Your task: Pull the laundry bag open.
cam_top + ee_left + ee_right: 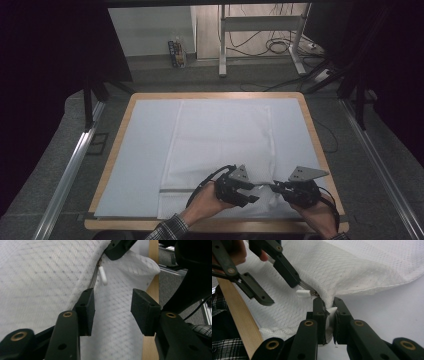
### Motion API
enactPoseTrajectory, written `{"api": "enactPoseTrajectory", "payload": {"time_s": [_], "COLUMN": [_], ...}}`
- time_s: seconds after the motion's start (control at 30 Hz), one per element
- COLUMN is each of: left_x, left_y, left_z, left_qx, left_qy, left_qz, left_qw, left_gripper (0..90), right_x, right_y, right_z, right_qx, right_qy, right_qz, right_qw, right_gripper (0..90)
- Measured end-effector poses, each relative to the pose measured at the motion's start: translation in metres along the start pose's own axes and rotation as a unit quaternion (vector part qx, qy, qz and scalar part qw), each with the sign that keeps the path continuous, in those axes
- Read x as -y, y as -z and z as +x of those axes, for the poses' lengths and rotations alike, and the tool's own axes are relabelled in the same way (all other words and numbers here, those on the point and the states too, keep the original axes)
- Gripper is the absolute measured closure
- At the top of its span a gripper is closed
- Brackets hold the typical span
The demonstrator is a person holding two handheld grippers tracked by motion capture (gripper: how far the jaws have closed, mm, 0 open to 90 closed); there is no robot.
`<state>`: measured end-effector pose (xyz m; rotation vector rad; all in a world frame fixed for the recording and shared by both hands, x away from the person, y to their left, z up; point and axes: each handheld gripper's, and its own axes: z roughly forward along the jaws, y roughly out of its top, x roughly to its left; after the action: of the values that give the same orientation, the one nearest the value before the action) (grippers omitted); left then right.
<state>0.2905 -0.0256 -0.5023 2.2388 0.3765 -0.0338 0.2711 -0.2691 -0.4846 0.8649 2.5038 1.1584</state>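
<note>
A white mesh cover [220,145] with a zipper lies flat on the table. Its near right corner is lifted. My right gripper [274,187] is shut on the fabric [352,270] at the zipper's end, as the right gripper view shows between the jaws [329,312]. A small white zipper pull [303,293] sits just beyond that grip. My left gripper [252,192] stands open close beside it. In the left gripper view its jaws straddle the mesh [112,307], with the zipper pull [102,275] a little ahead of them and untouched.
A pale sheet [145,150] covers the wooden table [320,150] under the cover. The table's front edge [237,312] runs close to both hands. Beyond the table are a desk frame [222,45], cables on the floor and metal rails [75,160] at the sides.
</note>
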Motion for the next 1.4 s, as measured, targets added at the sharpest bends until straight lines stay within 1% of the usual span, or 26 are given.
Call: {"api": "enactPoseTrajectory", "payload": {"time_s": [0.07,0.13,0.17,0.23,0.27,0.3,0.37,0.4,0.53,0.57,0.63,0.67,0.7,0.8,0.97,1.1,1.23,1.3,1.4], "left_x": [-0.002,-0.003,-0.005,-0.007,-0.008,-0.009,-0.012,-0.013,-0.017,-0.018,-0.019,-0.020,-0.020,-0.020,-0.020,-0.019,-0.017,-0.016,-0.016], "left_y": [-0.003,-0.004,-0.006,-0.008,-0.010,-0.011,-0.013,-0.014,-0.019,-0.019,-0.021,-0.022,-0.022,-0.022,-0.022,-0.022,-0.020,-0.018,-0.015], "left_z": [0.002,0.003,0.003,0.003,0.003,0.003,0.002,0.002,0.000,0.000,0.000,0.000,0.000,0.002,0.003,0.004,0.008,0.010,0.011], "left_qx": [0.009,0.014,0.016,0.014,0.013,0.010,0.005,0.004,-0.016,-0.023,-0.028,-0.031,-0.032,-0.037,-0.040,-0.041,-0.021,-0.007,0.007], "left_qy": [0.006,0.009,0.014,0.012,0.015,0.011,0.011,0.013,0.018,0.018,0.020,0.028,0.033,0.036,0.047,0.055,0.071,0.076,0.074], "left_qz": [-0.004,-0.005,-0.008,-0.002,-0.004,0.001,0.001,0.002,0.009,0.012,0.010,0.006,0.003,0.002,-0.006,-0.010,-0.015,-0.015,-0.013], "left_qw": [0.9999,0.9998,0.9997,0.9998,0.9998,0.9999,0.9999,0.9999,0.9997,0.9995,0.9994,0.9991,0.9989,0.9987,0.9981,0.9976,0.9972,0.9970,0.9971], "left_gripper": [56.2,57.3,57.7,58.3,58.4,58.4,58.4,58.4,58.6,60.0,63.1,65.3,67.6,73.6,81.4,84.3,86.6,86.9,87.1], "right_x": [0.000,0.000,-0.001,-0.001,-0.001,-0.001,-0.001,-0.001,-0.002,-0.002,-0.002,-0.002,-0.002,-0.002,-0.002,-0.002,-0.002,-0.002,-0.002], "right_y": [0.000,0.000,0.000,0.001,0.001,0.001,0.001,0.001,0.001,0.001,0.001,0.001,0.002,0.002,0.002,0.003,0.003,0.003,0.003], "right_z": [0.000,0.000,0.000,0.001,0.001,0.001,0.001,0.001,0.001,0.002,0.002,0.002,0.001,0.001,0.000,0.000,0.000,0.000,-0.001], "right_qx": [0.001,0.000,0.001,0.001,0.001,0.001,0.000,-0.001,-0.003,-0.003,-0.006,-0.006,-0.006,-0.008,-0.011,-0.013,-0.013,-0.010,-0.005], "right_qy": [0.001,0.001,0.001,0.001,0.001,0.001,0.001,0.002,0.001,0.001,-0.001,-0.002,-0.002,-0.004,-0.007,-0.008,-0.009,-0.008,-0.013], "right_qz": [-0.001,-0.003,-0.004,-0.005,-0.005,-0.005,-0.007,-0.007,-0.008,-0.009,-0.011,-0.012,-0.012,-0.014,-0.016,-0.016,-0.014,-0.013,-0.011], "right_qw": [1.0000,1.0000,1.0000,1.0000,1.0000,1.0000,1.0000,1.0000,1.0000,1.0000,0.9999,0.9999,0.9999,0.9999,0.9998,0.9997,0.9998,0.9998,0.9998], "right_gripper": [81.5,81.4,81.4,81.4,81.4,81.4,81.4,81.4,81.4,81.4,81.4,81.4,81.4,81.4,81.3,81.3,81.3,81.4,81.5]}}
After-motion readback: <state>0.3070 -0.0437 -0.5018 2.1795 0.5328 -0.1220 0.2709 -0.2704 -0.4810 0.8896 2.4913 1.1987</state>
